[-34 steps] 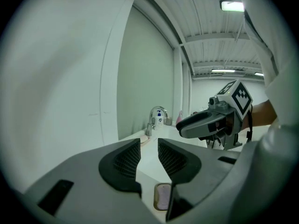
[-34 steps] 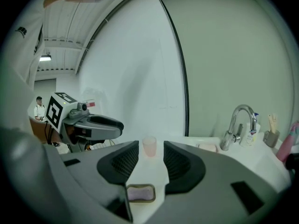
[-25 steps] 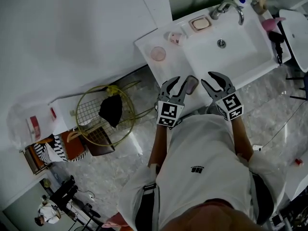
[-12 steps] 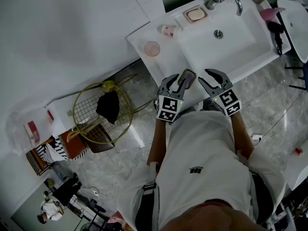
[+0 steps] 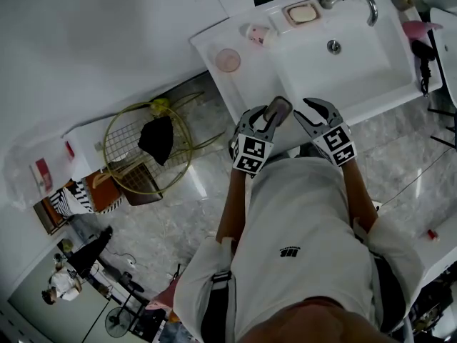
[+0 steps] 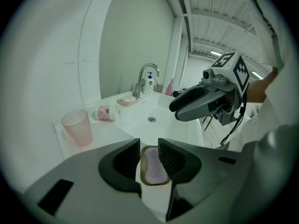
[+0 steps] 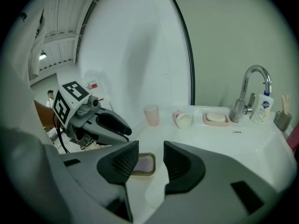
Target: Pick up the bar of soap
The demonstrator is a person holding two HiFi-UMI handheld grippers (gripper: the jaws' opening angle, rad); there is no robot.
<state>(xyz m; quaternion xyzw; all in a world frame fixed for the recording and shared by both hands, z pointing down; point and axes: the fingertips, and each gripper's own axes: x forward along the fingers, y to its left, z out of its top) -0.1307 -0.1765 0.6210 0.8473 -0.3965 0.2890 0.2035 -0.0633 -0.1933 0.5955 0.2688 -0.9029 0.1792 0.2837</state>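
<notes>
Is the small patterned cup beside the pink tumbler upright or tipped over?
Tipped: the cup lies on its side on the counter, near the tumbler.

Soap bar [image 7: 145,163] partly behind right tool [image 7: 151,149]

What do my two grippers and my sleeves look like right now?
Both the left gripper and right gripper have grey moulded bodies with dark, ribbed, curved pads. Each carries a cube with black-and-white square markers; black cables hang beneath the right one. The person wears a white short-sleeved shirt.
</notes>
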